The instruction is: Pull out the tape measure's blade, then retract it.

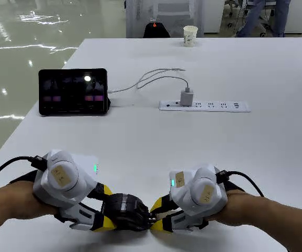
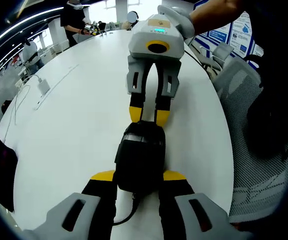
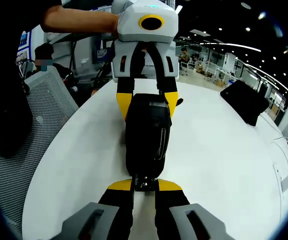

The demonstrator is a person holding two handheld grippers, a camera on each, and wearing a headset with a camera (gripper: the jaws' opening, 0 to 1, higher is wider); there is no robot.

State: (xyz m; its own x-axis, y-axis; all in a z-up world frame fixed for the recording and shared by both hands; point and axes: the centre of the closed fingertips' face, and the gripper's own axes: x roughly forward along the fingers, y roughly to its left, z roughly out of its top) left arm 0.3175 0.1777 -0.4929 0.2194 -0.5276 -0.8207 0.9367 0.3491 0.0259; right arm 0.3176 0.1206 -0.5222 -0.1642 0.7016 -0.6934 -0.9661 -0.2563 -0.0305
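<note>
Black and hard-cased, the tape measure (image 1: pixel 125 211) is held between two grippers at the near edge of the white tabletop (image 1: pixel 156 142). It looks rigid and fairly dense, best gripped by its ribbed sides, with the thin springy blade drawn by its end hook. The left gripper (image 2: pixel 138 176) is clamped across the case from the left, while the right gripper (image 3: pixel 145 186) has its jaws pinched nearly together on the hook end.

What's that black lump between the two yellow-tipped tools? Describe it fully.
The tape measure is a black, ribbed, rubbery-looking case lying on the white table, no blade visibly drawn out. The left hand-held gripper clamps its sides; the right hand-held gripper pinches the small tab at its opposite end.
</note>
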